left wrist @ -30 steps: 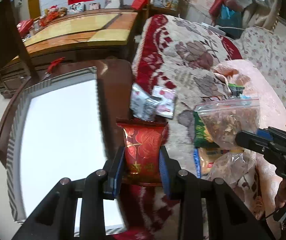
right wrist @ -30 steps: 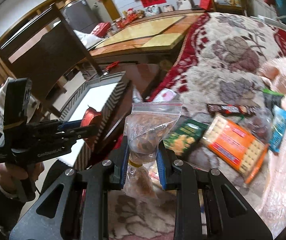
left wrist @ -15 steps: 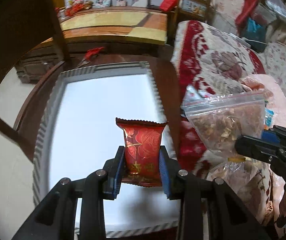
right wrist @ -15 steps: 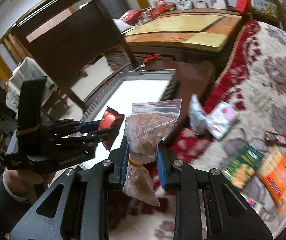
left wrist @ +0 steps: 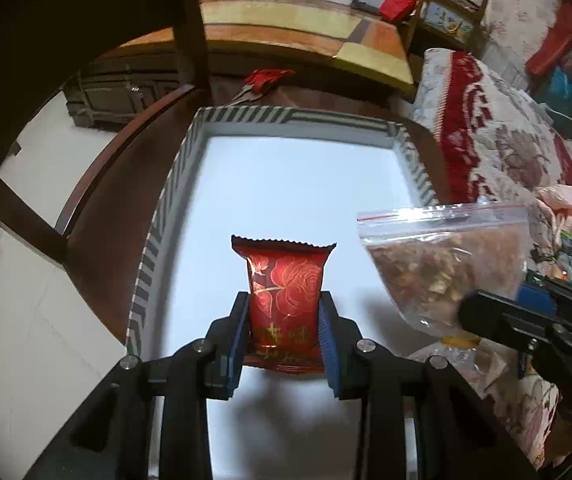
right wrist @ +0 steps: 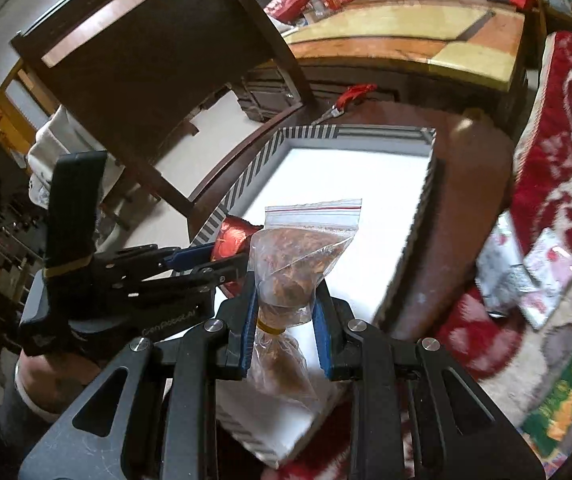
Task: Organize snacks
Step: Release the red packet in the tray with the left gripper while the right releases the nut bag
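My left gripper (left wrist: 284,334) is shut on a red snack packet (left wrist: 284,280) with gold roses, held upright over the white floor of a box (left wrist: 298,200) with striped grey walls. My right gripper (right wrist: 286,320) is shut on a clear zip bag (right wrist: 298,264) of brown dried snack, tied with a yellow band, above the near part of the same box (right wrist: 350,184). In the left wrist view the zip bag (left wrist: 446,264) hangs at the right, over the box's right wall. In the right wrist view the left gripper (right wrist: 222,260) and red packet (right wrist: 234,240) are at the left.
The box sits on a dark wooden table (left wrist: 106,200). A patterned red and cream cloth (left wrist: 498,148) to the right carries other snacks: silver and pink packets (right wrist: 526,276) and a green packet (right wrist: 562,396). A dark wooden chair (right wrist: 146,60) stands behind, red-handled scissors (left wrist: 262,80) beyond the box.
Both grippers have swung left from over the cloth and its snacks to above the box, each keeping its packet. The box now fills the middle of both views.
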`<state>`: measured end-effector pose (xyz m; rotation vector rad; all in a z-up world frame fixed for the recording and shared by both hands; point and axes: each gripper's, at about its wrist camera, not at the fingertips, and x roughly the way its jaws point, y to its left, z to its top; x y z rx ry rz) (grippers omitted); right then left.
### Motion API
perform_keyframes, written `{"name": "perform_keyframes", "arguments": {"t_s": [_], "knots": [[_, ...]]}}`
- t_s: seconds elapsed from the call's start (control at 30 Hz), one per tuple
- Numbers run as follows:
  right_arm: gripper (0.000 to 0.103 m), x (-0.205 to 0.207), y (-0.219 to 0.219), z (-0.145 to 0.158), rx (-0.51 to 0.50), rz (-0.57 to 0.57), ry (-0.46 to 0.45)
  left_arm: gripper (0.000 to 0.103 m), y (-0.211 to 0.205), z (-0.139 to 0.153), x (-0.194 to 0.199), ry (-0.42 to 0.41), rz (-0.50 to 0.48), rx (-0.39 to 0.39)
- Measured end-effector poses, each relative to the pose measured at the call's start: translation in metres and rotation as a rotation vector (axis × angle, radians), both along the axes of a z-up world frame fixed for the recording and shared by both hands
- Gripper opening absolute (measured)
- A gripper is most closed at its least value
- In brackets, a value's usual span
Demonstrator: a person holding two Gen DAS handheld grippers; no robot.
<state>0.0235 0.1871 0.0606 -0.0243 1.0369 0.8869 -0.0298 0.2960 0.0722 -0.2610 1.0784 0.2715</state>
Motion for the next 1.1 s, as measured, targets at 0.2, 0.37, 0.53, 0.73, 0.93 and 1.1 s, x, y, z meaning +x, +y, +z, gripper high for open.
{"name": "perform_keyframes", "arguments": {"t_s": [0.2,0.37,0.53,0.73,0.93,1.1], "knots": [[0.024,0.024,0.014,-0.026,-0.008,-0.052,0.062,0.035,0.011,-0.016,0.008,0.040,0.020,-0.006],[0.024,0.032,0.005,-0.042,-0.021,-0.108,0.090,0.037,0.014,-0.025,0.010,0.047,0.027,-0.008],[0.024,0.027,-0.007,-0.040,-0.002,-0.116,0.109,0.066,0.016,-0.024,0.012,0.024,0.023,-0.030],[0.025,0.012,-0.022,-0.037,-0.011,-0.124,0.111,0.073,0.015,-0.017,0.009,-0.012,0.023,-0.017],[0.031,0.008,-0.046,-0.022,0.048,-0.137,0.113,0.083,0.011,-0.003,0.001,-0.041,0.056,-0.007],[0.054,0.005,-0.097,0.002,0.044,-0.220,0.007,0.090,-0.009,0.014,-0.006,-0.089,0.038,-0.026]]}}
